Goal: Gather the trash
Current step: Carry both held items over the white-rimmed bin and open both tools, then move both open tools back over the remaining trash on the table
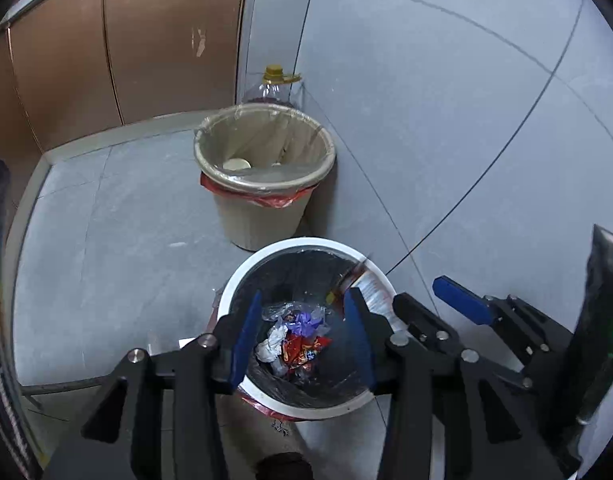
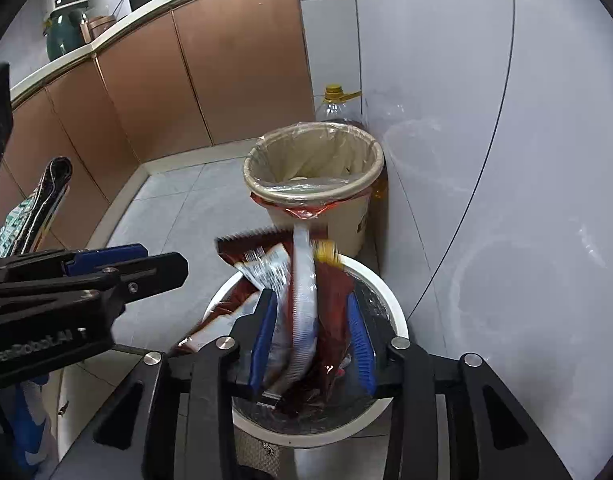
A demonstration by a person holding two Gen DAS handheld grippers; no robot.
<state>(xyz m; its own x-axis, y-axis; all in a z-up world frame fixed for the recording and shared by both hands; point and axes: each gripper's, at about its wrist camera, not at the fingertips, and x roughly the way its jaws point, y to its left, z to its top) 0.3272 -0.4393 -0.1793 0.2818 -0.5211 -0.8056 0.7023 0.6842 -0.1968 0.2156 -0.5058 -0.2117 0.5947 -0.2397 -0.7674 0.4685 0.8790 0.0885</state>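
A white bin (image 1: 233, 280) with a black liner stands on the floor, holding crumpled wrappers (image 1: 294, 344) in red, white and purple. My left gripper (image 1: 302, 338) hangs open over it with nothing between its blue pads. My right gripper (image 2: 312, 338) hovers open above the same white bin (image 2: 394, 304). Brown and white snack wrappers (image 2: 304, 300) stand loosely between its pads, blurred, their lower ends inside the liner. In the left wrist view, one wrapper edge (image 1: 360, 278) shows at the rim beside the right gripper (image 1: 416, 291). The left gripper (image 2: 166, 259) appears at the left of the right wrist view.
A beige bin (image 1: 262, 216) with a clear liner stands just beyond the white one, against the grey tiled wall. An oil bottle (image 1: 272, 80) with a yellow cap sits behind it in the corner. Brown cabinets (image 2: 234, 80) run along the left. Patterned cloth (image 2: 46, 200) hangs at the far left.
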